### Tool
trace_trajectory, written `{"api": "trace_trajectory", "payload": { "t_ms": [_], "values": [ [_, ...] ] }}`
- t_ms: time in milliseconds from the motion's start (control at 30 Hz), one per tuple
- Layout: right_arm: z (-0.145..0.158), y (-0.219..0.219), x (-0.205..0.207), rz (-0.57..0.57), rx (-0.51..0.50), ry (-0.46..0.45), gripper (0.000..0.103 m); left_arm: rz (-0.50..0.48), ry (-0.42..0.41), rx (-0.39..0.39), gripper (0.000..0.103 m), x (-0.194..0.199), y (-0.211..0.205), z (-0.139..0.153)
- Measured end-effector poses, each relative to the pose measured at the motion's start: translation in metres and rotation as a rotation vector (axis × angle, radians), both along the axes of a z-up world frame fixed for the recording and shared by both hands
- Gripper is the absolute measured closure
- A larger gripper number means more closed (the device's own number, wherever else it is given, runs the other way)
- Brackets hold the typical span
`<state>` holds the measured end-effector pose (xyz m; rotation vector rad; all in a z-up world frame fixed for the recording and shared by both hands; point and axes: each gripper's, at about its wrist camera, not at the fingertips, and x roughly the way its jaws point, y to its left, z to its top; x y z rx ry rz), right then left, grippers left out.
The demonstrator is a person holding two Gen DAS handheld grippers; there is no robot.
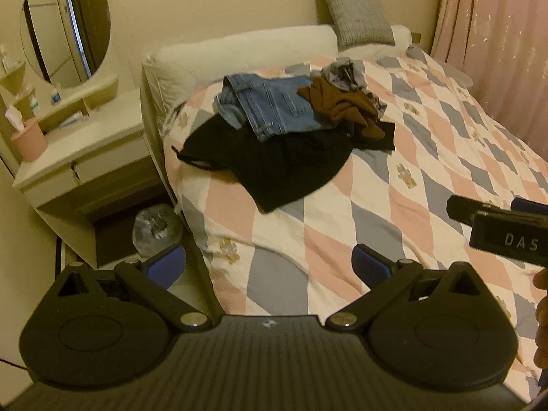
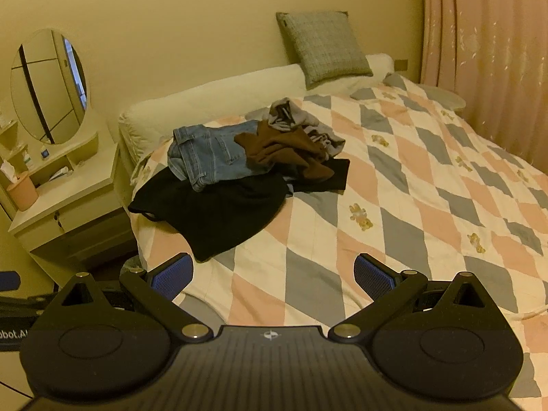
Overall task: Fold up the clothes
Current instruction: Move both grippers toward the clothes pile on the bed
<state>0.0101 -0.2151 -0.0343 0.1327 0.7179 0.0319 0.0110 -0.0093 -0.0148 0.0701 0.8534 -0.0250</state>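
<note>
Clothes pile (image 2: pixel 239 167) — lying unfolded on the quilt (image 2: pixel 411 205), toward the bolster end of the bed.
- Black garment (image 2: pixel 212 215): matte, spreading flat at the bottom of the pile, nearest the grippers.
- Blue denim piece (image 2: pixel 212 157): stiff, stitched seams, resting on the black garment.
- Brown garment (image 2: pixel 281 154): soft, crumpled, touching the denim.
- Grey garment (image 2: pixel 294 116): bunched behind the brown one.

Quilt: pink, grey and white diamonds with small bear motifs, lightly wrinkled.
White bolster (image 2: pixel 212 102) sitting beyond the pile; grey woven cushion (image 2: pixel 322 48) leaning on the wall behind it.
Vanity (image 1: pixel 82 157) beside the pile's end of the bed, oval mirror (image 1: pixel 66 24) above; pink tub (image 1: pixel 29 144) holding tissue.

Left gripper (image 1: pixel 269 267): blue ribbed pads spreading wide, holding nothing, hovering short of the pile.
Right gripper (image 2: pixel 272 274): likewise wide and empty.

Left view only — a crinkled clear plastic bag (image 1: pixel 157 229) on the floor below the vanity, and the right gripper entering at the edge.
</note>
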Motion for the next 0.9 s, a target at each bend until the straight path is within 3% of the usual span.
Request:
{"api": "trace_trajectory", "payload": {
  "t_ms": [300, 533, 767, 900],
  "values": [
    [-0.002, 0.003, 0.015, -0.02, 0.005, 0.016, 0.0, -0.012, 0.019, 0.019, 0.001, 0.013, 0.001, -0.006],
    [-0.004, 0.003, 0.03, -0.043, 0.009, 0.026, 0.0, -0.04, 0.034, -0.011, 0.001, 0.034, 0.004, -0.007],
    [-0.011, -0.005, 0.056, -0.101, 0.022, 0.04, 0.0, -0.108, 0.006, 0.041, 0.001, 0.068, -0.004, -0.015],
    [-0.017, -0.011, 0.075, -0.154, 0.033, 0.051, 0.0, -0.146, 0.02, 0.029, 0.001, 0.1, -0.007, -0.022]
  ]
}}
